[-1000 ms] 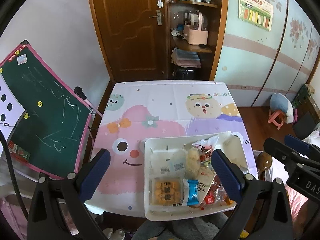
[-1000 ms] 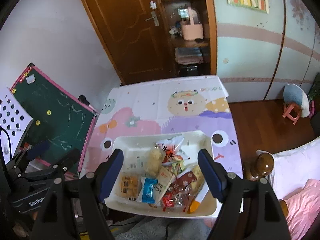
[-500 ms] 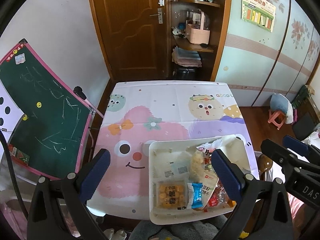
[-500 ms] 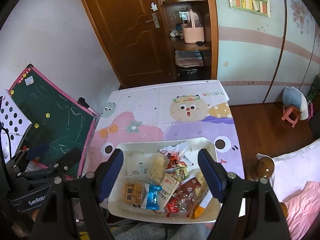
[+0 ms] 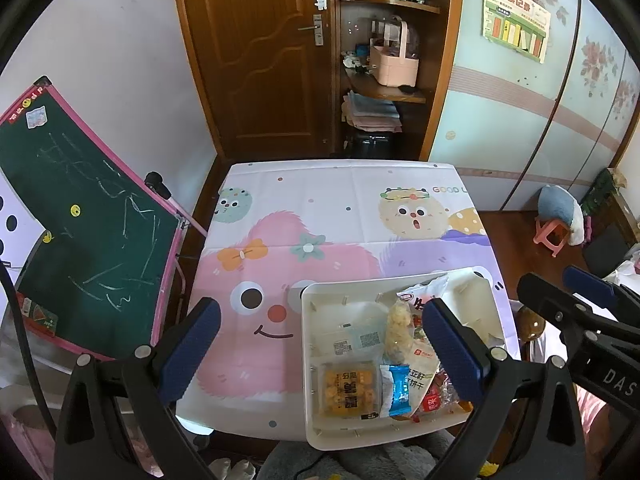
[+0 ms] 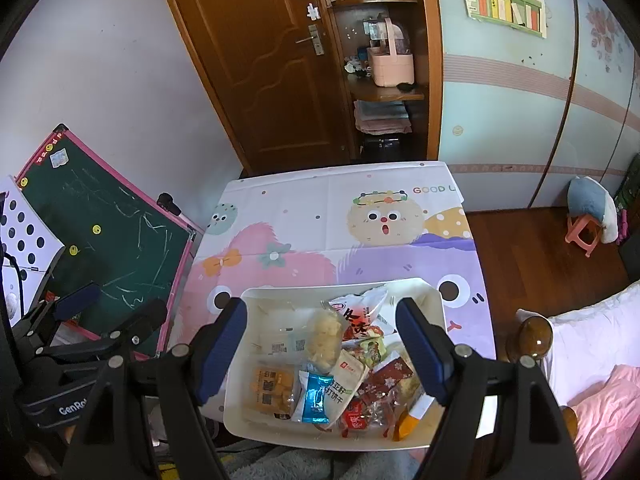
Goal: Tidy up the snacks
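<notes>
Two wide-open empty grippers — left gripper (image 5: 320, 344), right gripper (image 6: 320, 346) — above rectangular white plastic tray (image 6: 276, 294), crinkly snack packets (image 6: 316, 396).

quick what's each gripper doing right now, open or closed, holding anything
Left gripper: open, holding nothing, above the table beside the white tray of snacks.
Right gripper: open, holding nothing, above the snacks in the tray.

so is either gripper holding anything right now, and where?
Nothing. Left gripper and right gripper are both open, above the snack tray.
</notes>
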